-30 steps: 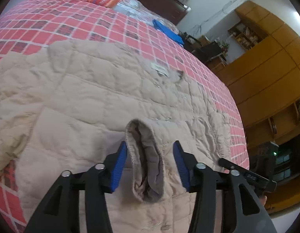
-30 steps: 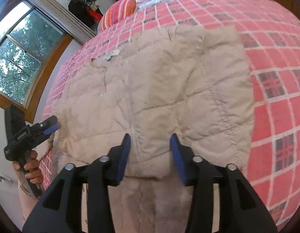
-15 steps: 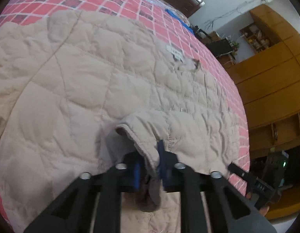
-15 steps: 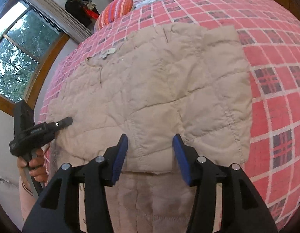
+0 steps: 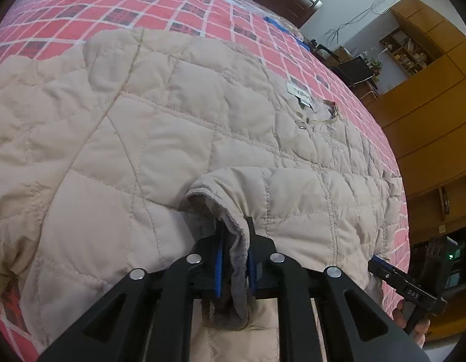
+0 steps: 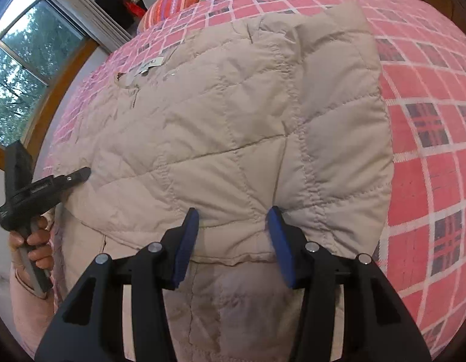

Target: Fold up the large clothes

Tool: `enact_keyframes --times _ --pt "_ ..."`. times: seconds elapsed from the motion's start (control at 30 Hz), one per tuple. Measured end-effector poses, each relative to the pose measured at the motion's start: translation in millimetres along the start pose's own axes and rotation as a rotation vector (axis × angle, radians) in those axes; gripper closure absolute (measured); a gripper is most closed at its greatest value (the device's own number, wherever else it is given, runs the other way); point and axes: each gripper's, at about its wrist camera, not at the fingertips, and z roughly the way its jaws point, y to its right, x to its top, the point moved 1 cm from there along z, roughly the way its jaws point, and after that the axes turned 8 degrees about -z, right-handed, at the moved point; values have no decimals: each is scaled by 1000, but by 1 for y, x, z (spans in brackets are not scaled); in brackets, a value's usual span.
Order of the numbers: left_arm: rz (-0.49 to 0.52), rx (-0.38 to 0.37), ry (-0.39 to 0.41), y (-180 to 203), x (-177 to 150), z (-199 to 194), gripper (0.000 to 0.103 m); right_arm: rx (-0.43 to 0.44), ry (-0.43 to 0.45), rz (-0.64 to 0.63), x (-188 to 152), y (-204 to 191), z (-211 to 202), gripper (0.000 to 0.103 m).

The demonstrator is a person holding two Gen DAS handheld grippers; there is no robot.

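We have the quilted beige jacket [image 5: 178, 138] spread across the bed [image 5: 82, 9], front side up, its collar and label [image 5: 299, 92] toward the far end. Our left gripper [image 5: 234, 259] is clamped narrow on the cuff [image 5: 230, 211] of one sleeve, which is drawn in over the jacket's body; the grey lining bunches out between the blue pads. Our right gripper [image 6: 230, 241] stands wide with nothing in it, poised just above a folded-over edge [image 6: 233, 238] on the other side of the jacket.

We judge the fold to be at an early stage. One side panel looks already turned in, and the sleeve is in hand but not yet laid flat. The lengthwise folds of the body appear still to come.

For room, the checked bedcover is bare beyond the collar and along the right side of the jacket. The near hem sits close to the bed's edge, so we would do well to fold away from ourselves. A striped pillow [image 6: 172, 3] lies well apart, at the head.
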Motion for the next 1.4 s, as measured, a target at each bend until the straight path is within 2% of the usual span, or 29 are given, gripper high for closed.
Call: enact_keyframes --times 0.13,0.17,0.23,0.4,0.57,0.73,0.9,0.97,1.03,1.17,1.4 --pt "-16 -17 43 -7 -10 -37 50 13 13 29 1 -8 -16 52" --pt "-11 -15 58 -10 -12 -46 48 16 21 14 0 -12 -21 51" --pt "-6 15 95 -24 -20 -69 43 13 39 -42 -1 -34 -32 41" --pt "-76 66 176 -87 -44 -129 32 66 13 -153 0 -94 -28 41" --pt "-216 223 281 -181 -75 -188 31 107 -48 -290 -4 -173 -1 41" --pt "-378 293 326 -260 -95 -221 31 113 -105 -395 -3 -251 39 41" --pt "-505 293 391 -316 -97 -248 31 142 -149 -450 0 -299 68 41" --pt "-552 270 404 -334 -94 -256 31 158 -161 -461 1 -310 77 52" --pt "-590 260 412 -347 -91 -259 31 162 -172 -456 1 -316 85 57" --pt "-630 223 438 -366 -86 -261 31 132 -182 -463 2 -323 96 57" --pt "-688 211 505 -385 -67 -262 32 112 -202 -463 1 -320 111 59"
